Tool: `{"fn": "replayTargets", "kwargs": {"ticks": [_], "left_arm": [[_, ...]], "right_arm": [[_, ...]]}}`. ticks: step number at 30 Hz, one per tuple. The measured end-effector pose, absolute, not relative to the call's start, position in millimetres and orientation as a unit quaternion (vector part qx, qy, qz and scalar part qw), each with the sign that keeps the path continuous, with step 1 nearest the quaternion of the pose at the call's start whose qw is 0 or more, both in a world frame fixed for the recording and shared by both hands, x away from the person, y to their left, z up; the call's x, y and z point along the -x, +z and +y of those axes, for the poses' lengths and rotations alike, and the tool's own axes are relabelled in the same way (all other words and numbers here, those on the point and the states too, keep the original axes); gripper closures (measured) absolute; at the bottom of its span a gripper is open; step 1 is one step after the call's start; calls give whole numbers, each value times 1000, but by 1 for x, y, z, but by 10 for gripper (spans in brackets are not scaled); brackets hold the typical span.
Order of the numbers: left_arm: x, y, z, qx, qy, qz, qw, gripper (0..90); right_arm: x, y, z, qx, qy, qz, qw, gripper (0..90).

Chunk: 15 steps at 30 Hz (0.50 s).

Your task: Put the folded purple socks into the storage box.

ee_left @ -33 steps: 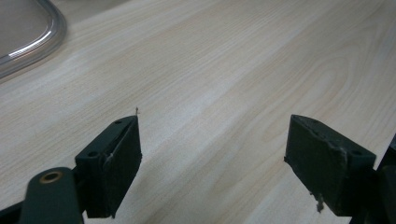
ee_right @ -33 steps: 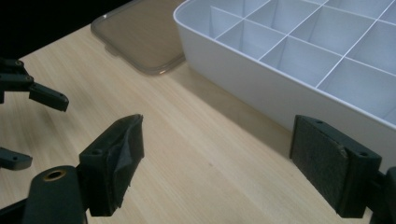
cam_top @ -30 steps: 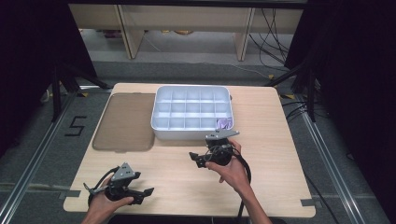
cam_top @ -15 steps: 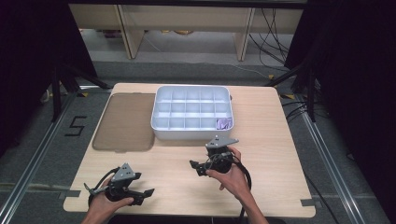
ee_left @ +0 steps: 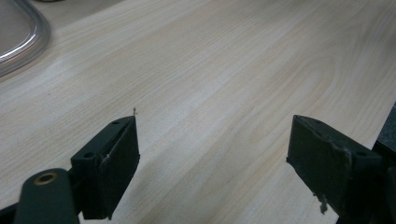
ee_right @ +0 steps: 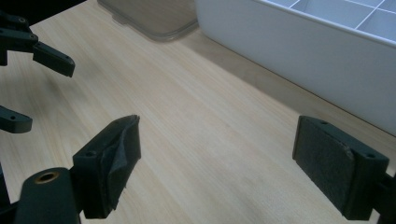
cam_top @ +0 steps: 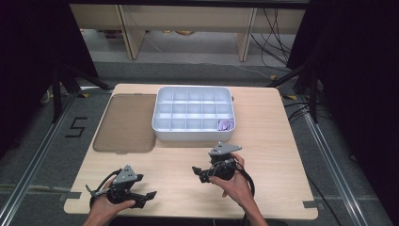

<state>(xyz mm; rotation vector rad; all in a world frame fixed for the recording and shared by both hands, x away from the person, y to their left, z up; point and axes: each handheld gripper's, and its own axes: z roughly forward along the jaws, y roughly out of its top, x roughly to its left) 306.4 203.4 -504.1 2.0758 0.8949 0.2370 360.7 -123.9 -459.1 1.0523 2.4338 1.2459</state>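
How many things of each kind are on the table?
White divided box: 1
Clear lid, lying flat beside the box: 1
Purple thing in the box's near right corner compartment: 1
Hand-held gripper, left and right, both open: 2
Total: 5

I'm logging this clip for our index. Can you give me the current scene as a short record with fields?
surface: wooden table
box: white, divided into compartments, at centre rear
box contents: purple item in the near right corner compartment
lid: clear, flat on the table left of the box
left claw: open, holds nothing, near left edge
right claw: open, holds nothing, in front of the box
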Motion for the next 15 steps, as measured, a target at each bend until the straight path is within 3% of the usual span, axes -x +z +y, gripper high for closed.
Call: {"fn": "replayTargets", "kwargs": {"ticks": [15], "left_arm": [[-306, -504, 203, -836, 98, 349, 412, 159]], "right_arm": [[-344, -472, -130, -360, 416, 828, 102, 160]]}}
